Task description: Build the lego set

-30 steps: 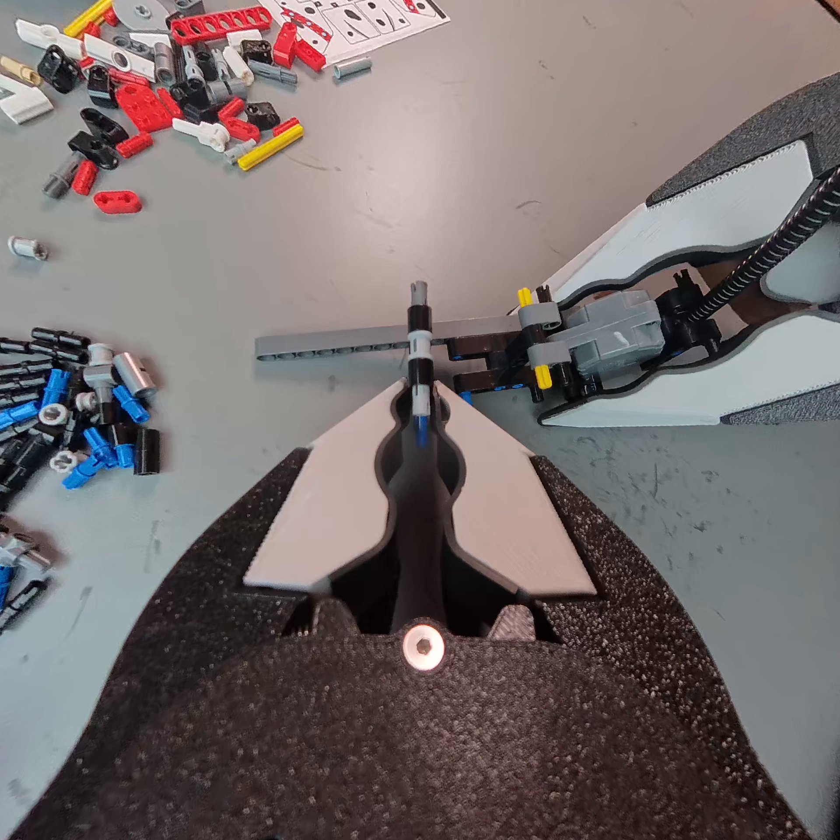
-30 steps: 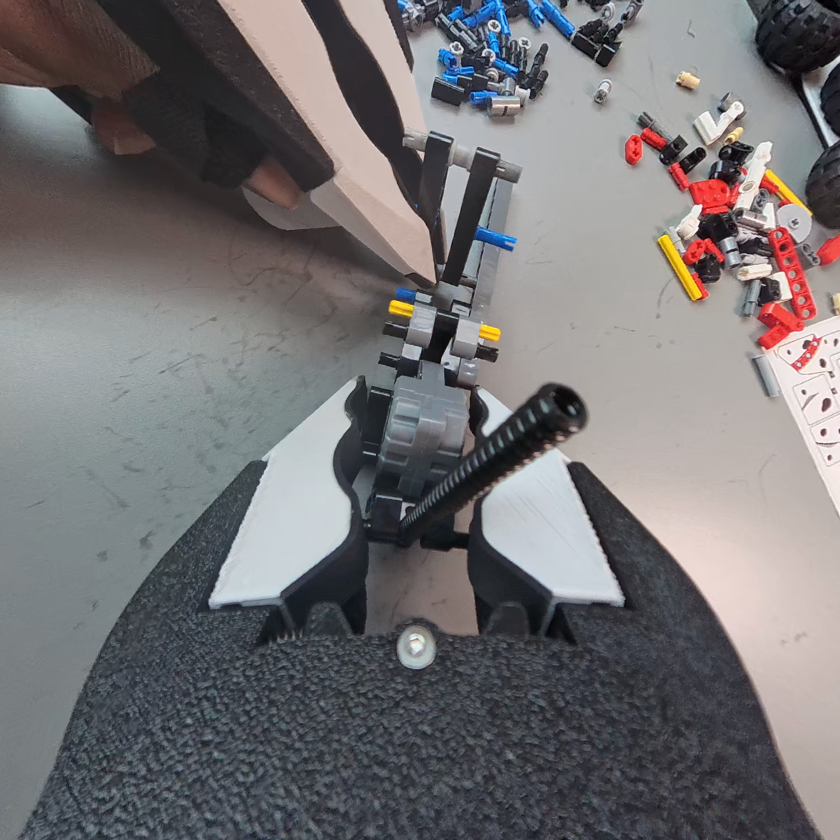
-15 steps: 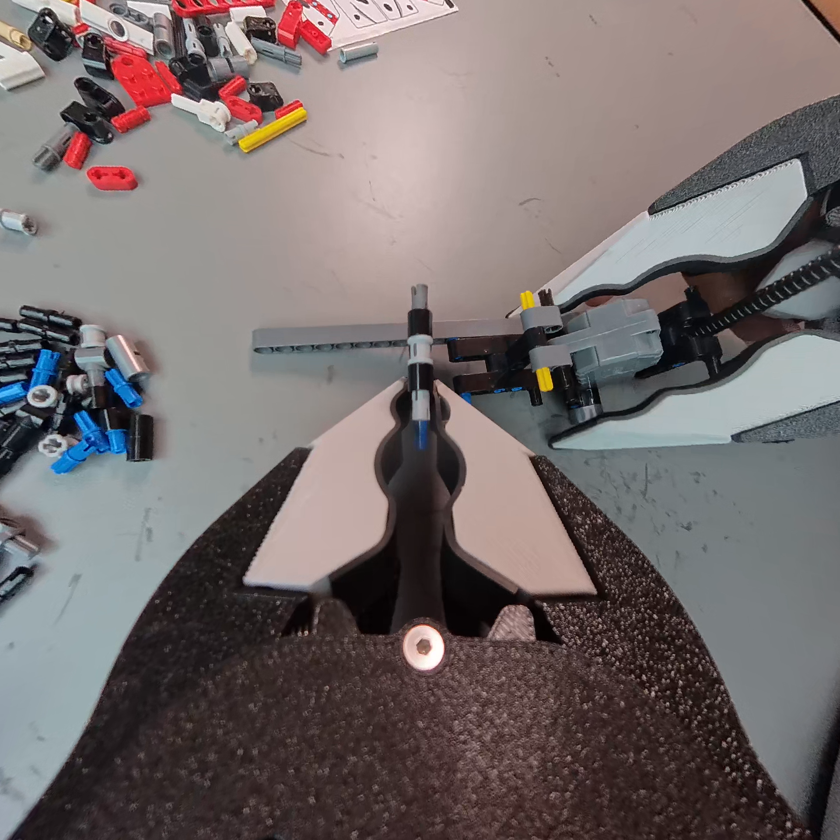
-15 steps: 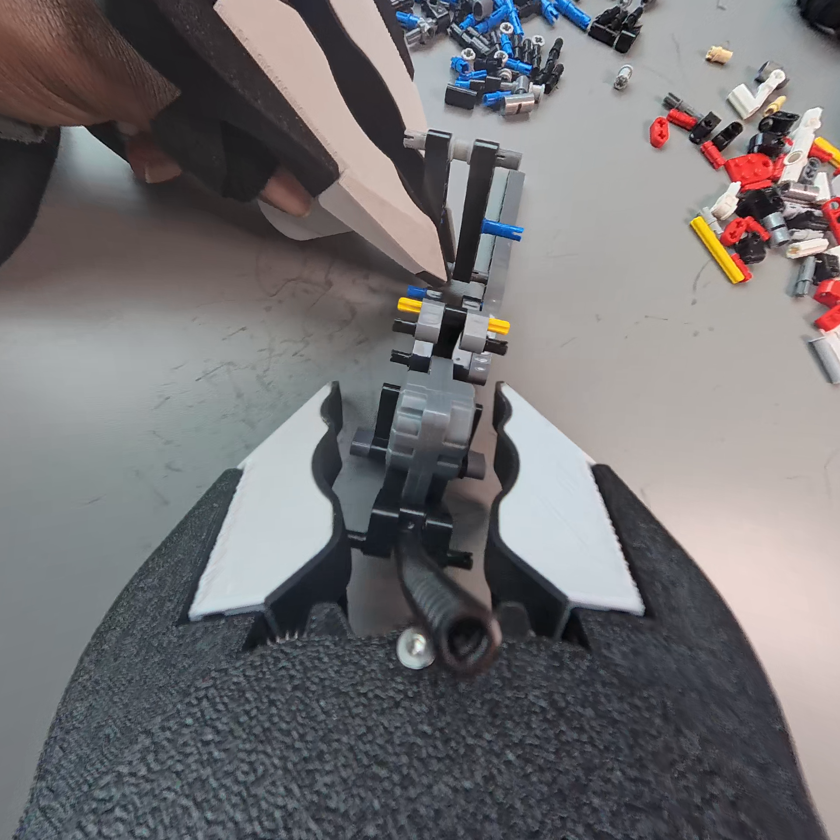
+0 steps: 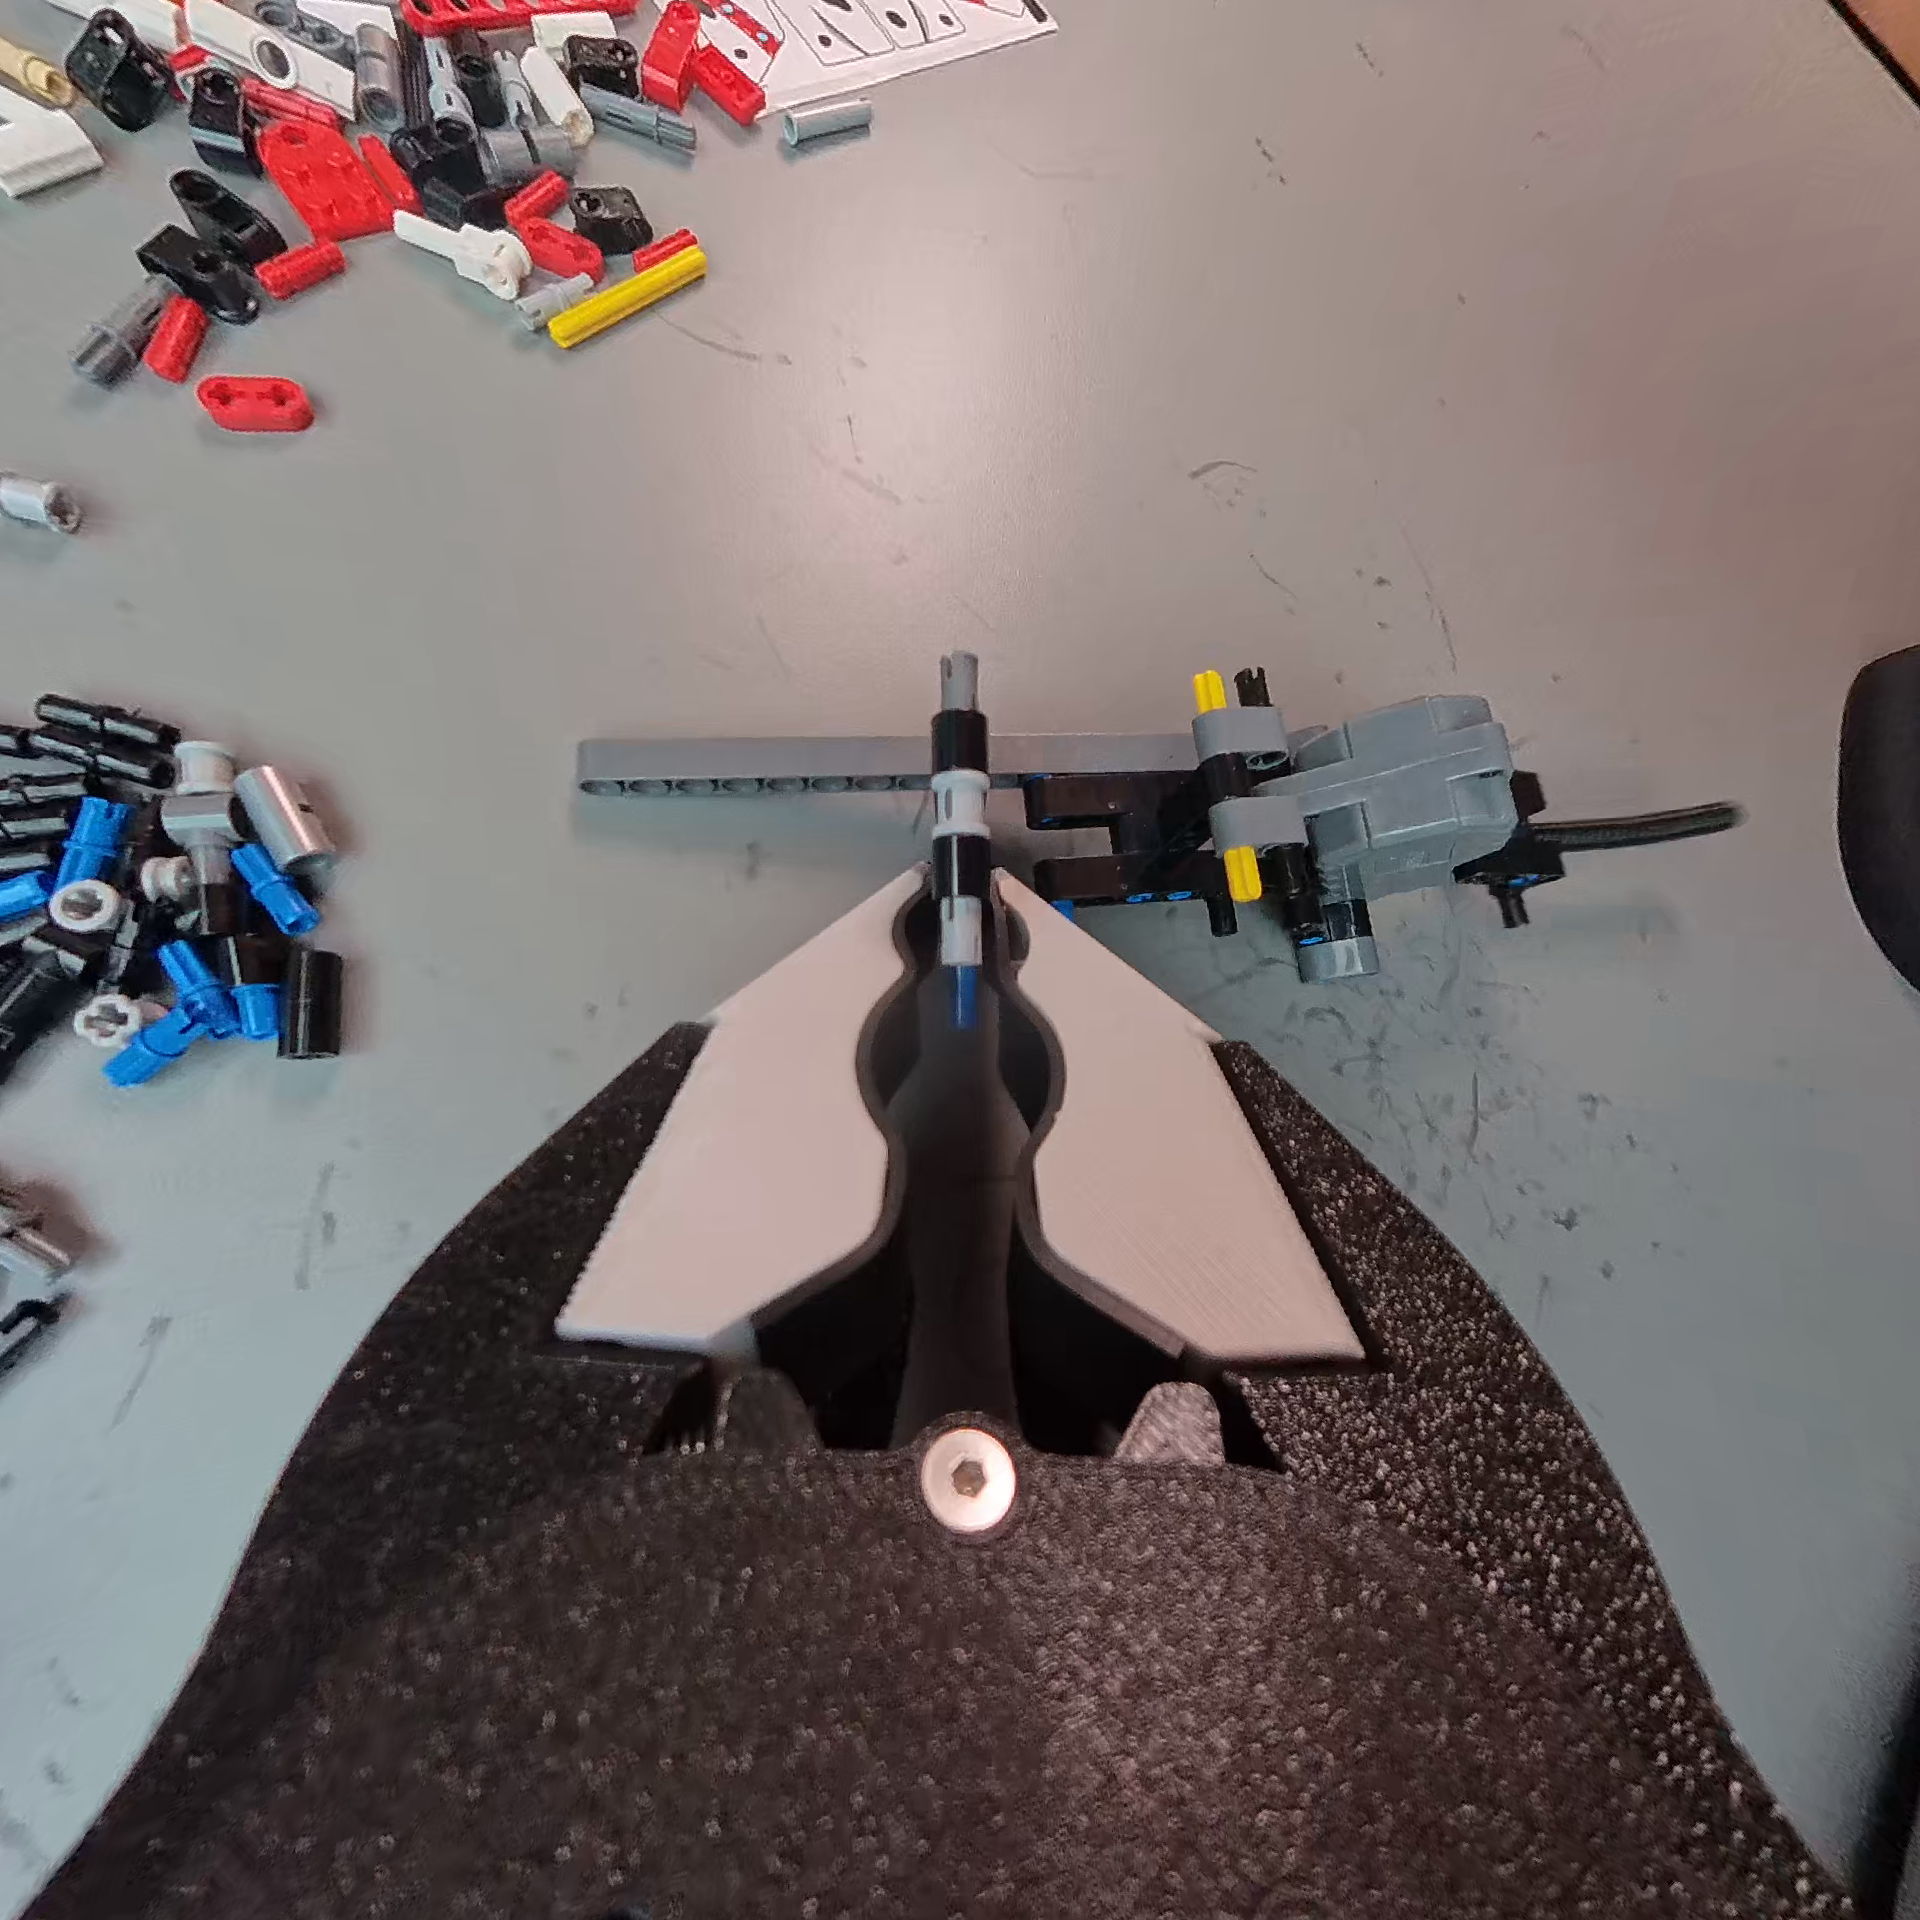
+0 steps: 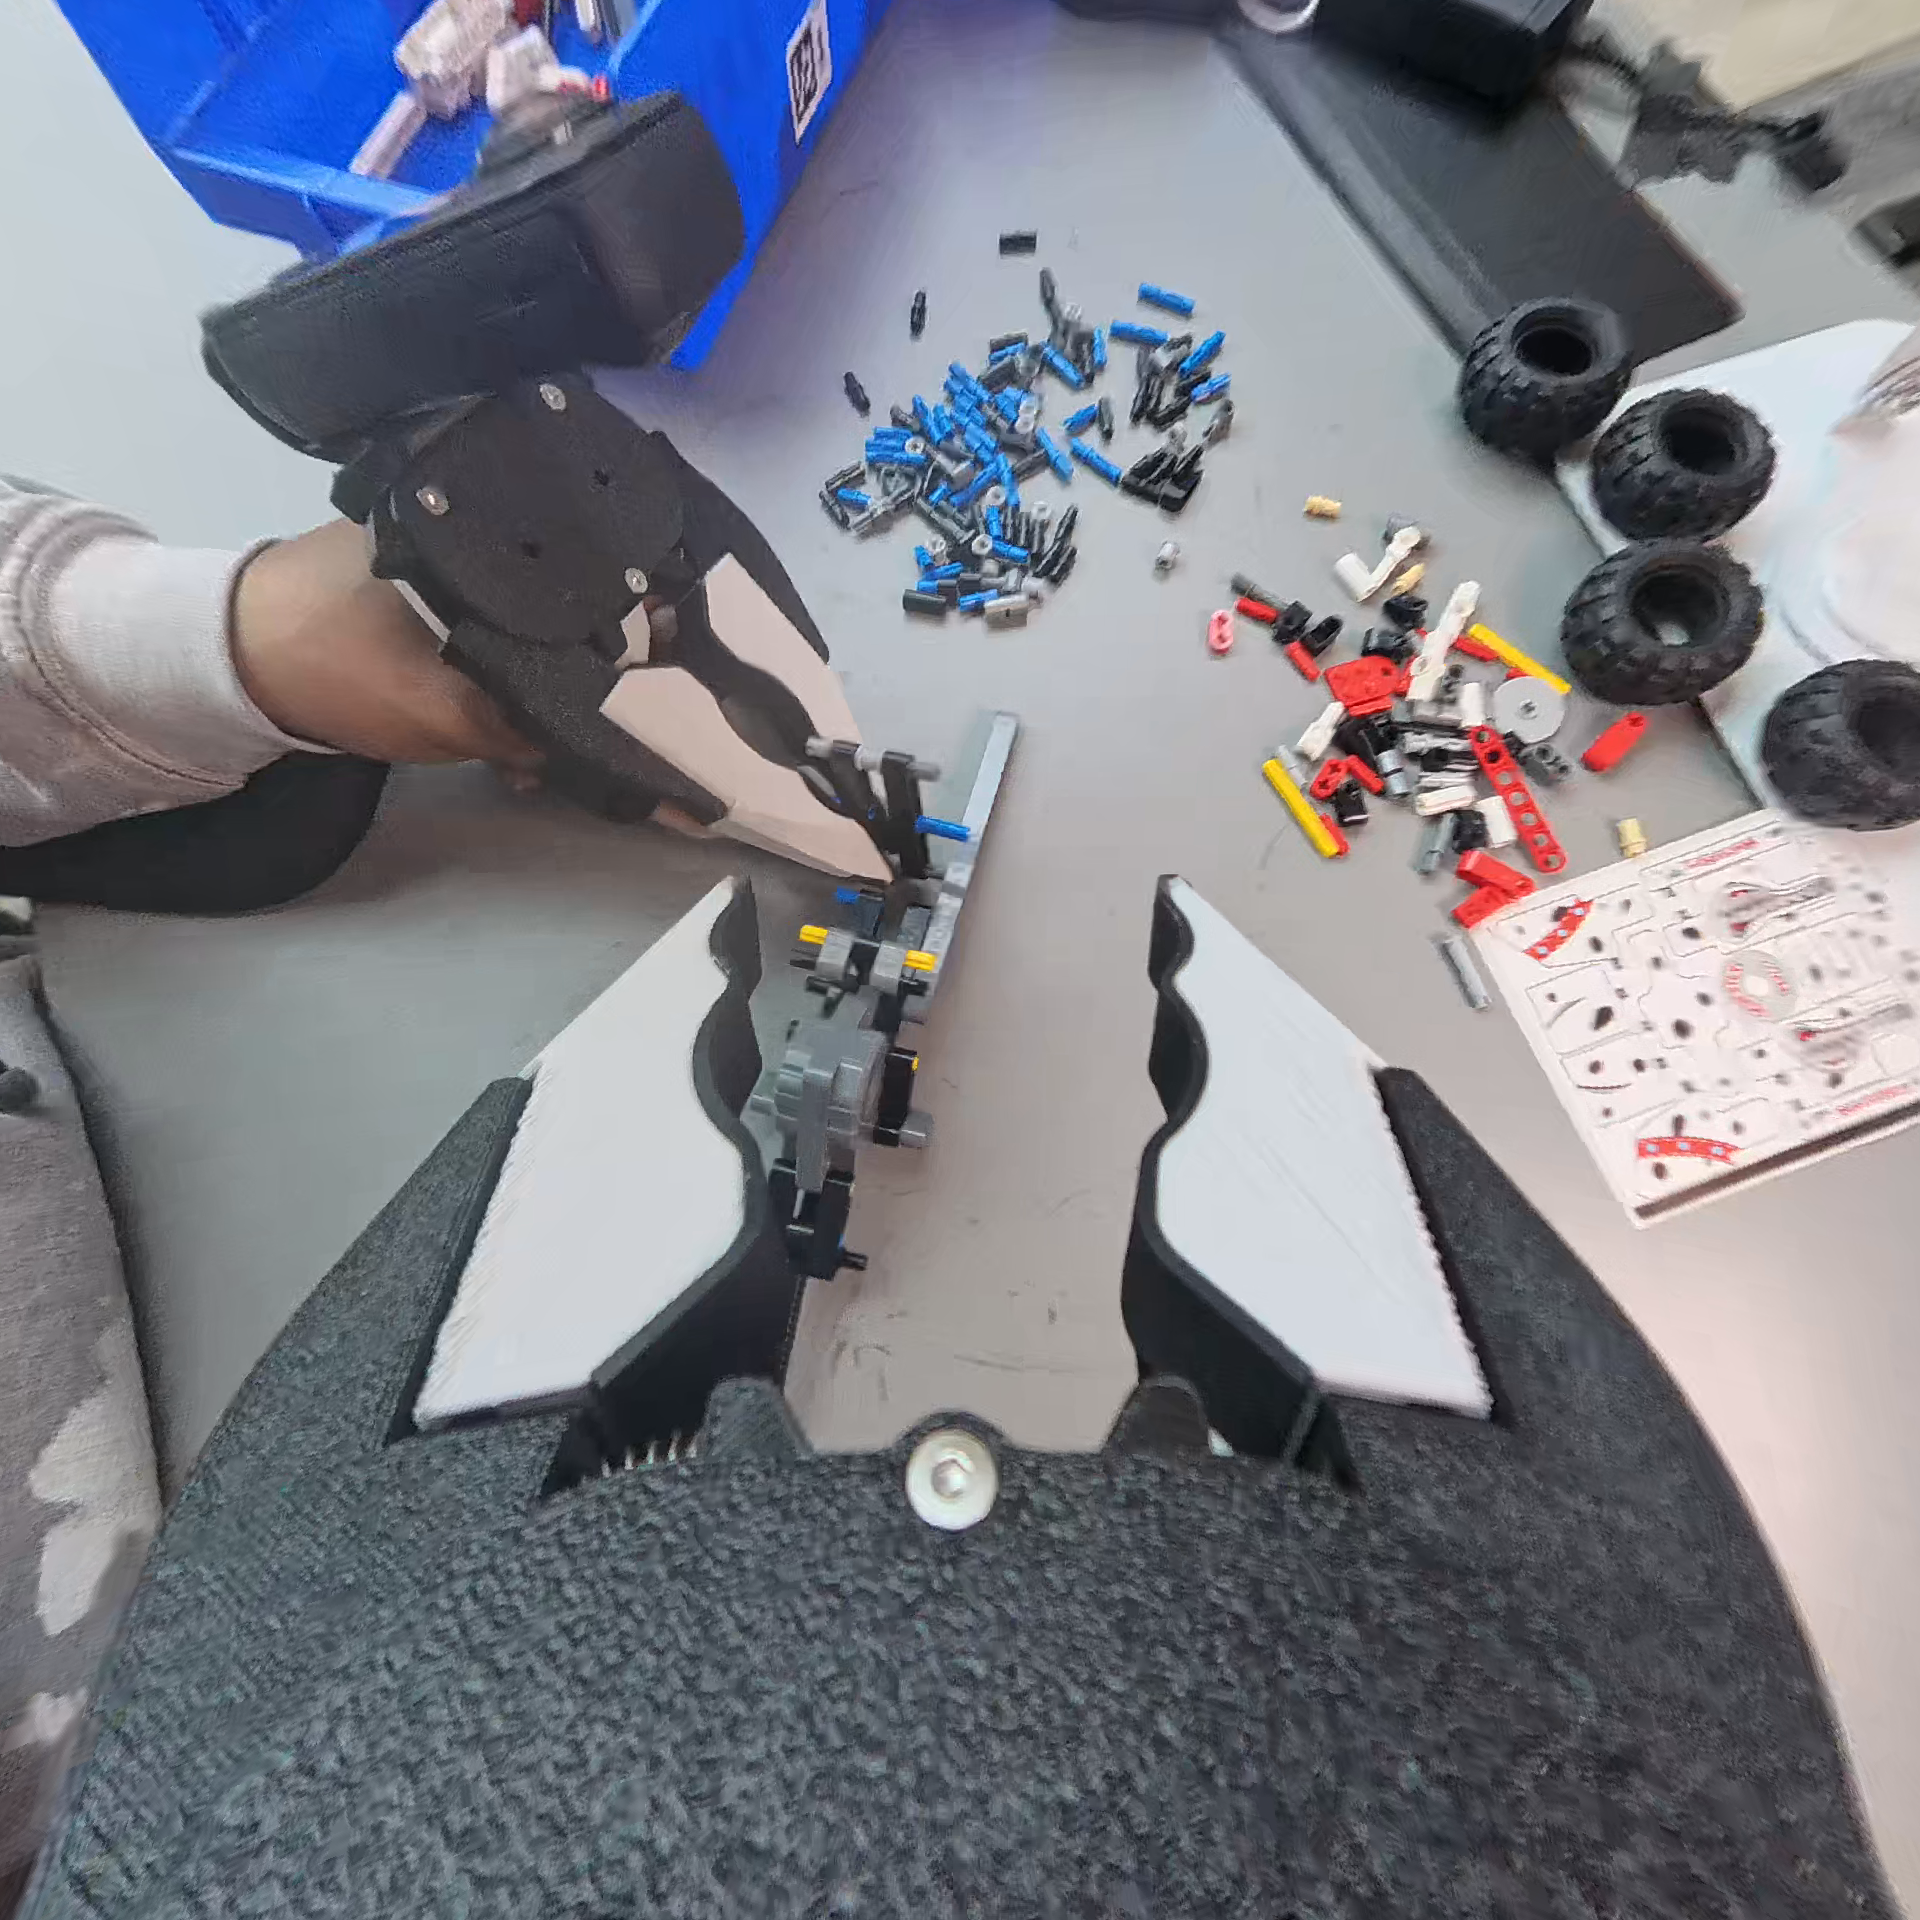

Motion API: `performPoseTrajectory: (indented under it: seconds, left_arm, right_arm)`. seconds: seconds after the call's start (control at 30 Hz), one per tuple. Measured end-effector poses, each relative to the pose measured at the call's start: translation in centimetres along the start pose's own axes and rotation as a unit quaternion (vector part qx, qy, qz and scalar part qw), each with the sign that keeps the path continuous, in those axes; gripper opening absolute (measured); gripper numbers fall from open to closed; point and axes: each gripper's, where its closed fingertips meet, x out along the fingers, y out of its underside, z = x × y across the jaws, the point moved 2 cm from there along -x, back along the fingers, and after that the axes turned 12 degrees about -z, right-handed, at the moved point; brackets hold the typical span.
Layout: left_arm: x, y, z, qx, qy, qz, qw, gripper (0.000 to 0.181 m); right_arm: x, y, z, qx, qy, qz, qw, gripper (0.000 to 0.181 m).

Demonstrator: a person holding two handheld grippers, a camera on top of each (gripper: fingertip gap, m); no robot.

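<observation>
While the left gripper (image 5: 961,894) is pinching the black-and-grey axle (image 5: 958,790) of the lego build (image 5: 1299,821), which is lying on the grey table (image 5: 1143,416), the right gripper (image 6: 951,899) is hanging wide apart above it, gripping nothing

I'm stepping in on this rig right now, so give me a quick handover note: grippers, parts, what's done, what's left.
Left gripper: shut on the black pin-and-axle piece, held against the long grey beam.
Right gripper: open, raised above the table, holding nothing.
Partial assembly (grey motor block, black links, yellow pins, black cable) lies on the table, joined to the beam.
Loose parts: blue-black pin pile, red-white pile, four tyres, sticker sheet.
Done: motor-and-beam core. Left: most parts, including the tyres, are unused.
</observation>
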Motion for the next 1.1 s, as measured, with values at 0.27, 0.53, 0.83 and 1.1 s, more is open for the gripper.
performPoseTrajectory:
  seconds: [0.27,0.53,0.83,1.1]
  left_arm:
    - [0.0,0.1,-0.1,0.001,0.005,0.006,1.0,0.007]
    - [-0.1,-0.4,-0.1,0.003,0.006,0.003,1.0,0.007]
    - [0.1,0.0,-0.1,-0.001,0.012,0.016,1.0,0.006]
    - [0.2,0.0,0.0,0.004,0.0,0.014,1.0,0.006]
  right_arm:
    - [8.4,6.9,2.2,-0.022,0.014,0.156,0.987,0.07]
    - [9.4,7.9,2.1,0.0,0.025,0.175,0.984,0.055]
    - [9.4,7.9,2.1,0.0,0.025,0.161,0.987,0.052]
    - [9.4,7.9,2.1,-0.004,0.026,0.144,0.989,0.047]
